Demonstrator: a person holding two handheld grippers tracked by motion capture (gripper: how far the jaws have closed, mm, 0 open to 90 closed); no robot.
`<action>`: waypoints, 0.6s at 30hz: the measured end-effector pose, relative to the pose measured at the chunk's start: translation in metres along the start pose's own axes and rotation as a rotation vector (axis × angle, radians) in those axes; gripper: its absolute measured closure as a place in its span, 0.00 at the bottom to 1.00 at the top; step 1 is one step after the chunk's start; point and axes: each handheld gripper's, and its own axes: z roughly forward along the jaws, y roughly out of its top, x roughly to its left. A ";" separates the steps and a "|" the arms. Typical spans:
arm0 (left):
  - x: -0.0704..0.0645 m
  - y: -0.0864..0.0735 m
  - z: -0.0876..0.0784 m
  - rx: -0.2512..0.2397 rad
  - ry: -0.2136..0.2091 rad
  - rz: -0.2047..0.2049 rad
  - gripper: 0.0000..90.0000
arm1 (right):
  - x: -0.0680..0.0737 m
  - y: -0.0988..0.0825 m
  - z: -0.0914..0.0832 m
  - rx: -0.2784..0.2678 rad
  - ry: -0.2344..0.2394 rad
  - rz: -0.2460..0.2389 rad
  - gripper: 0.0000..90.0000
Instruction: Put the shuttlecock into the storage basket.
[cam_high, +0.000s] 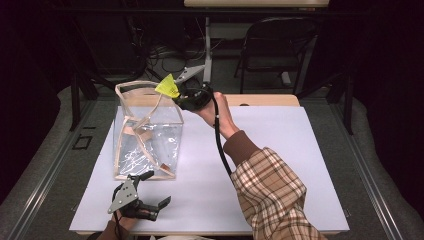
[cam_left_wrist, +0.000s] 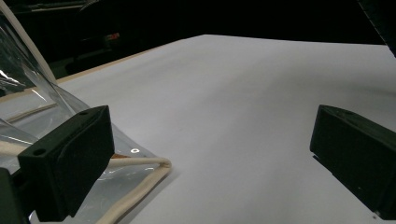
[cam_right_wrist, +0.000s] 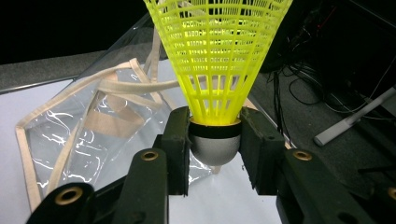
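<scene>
— Where do we stand with the shuttlecock (cam_right_wrist: 217, 70)?

— We have it picked up. Our right hand-held gripper (cam_right_wrist: 215, 149) is clamped on its grey cork base, jaws pressed to either side, with the yellow skirt fanning out ahead of the jaws. In the high view it hangs at the near top corner of the clear bag (cam_high: 147, 132), just above the rim.

— So it is not in yet?

— No. The bag lies just beyond and below the right hand-held gripper, mouth up, cloth handles drooping inside. What is left, we judge, is to carry the shuttlecock over the opening, lower it and let go.

— And our other hand?

— Our left hand-held gripper (cam_high: 145, 192) rests on the bench (cam_high: 280, 150), jaws wide apart and holding nothing, with the bag's bottom corner right beside its left jaw. We could steady the bag from there.
</scene>
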 end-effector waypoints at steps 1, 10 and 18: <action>0.000 0.000 0.000 0.000 0.000 0.000 0.00 | 0.000 0.001 0.000 -0.002 0.001 0.003 0.72; 0.000 0.000 0.000 -0.007 0.007 -0.002 0.00 | 0.003 0.007 0.007 -0.014 0.014 0.020 0.72; 0.000 0.000 0.000 -0.010 0.005 -0.004 0.00 | 0.006 0.015 0.013 -0.030 0.017 0.031 0.72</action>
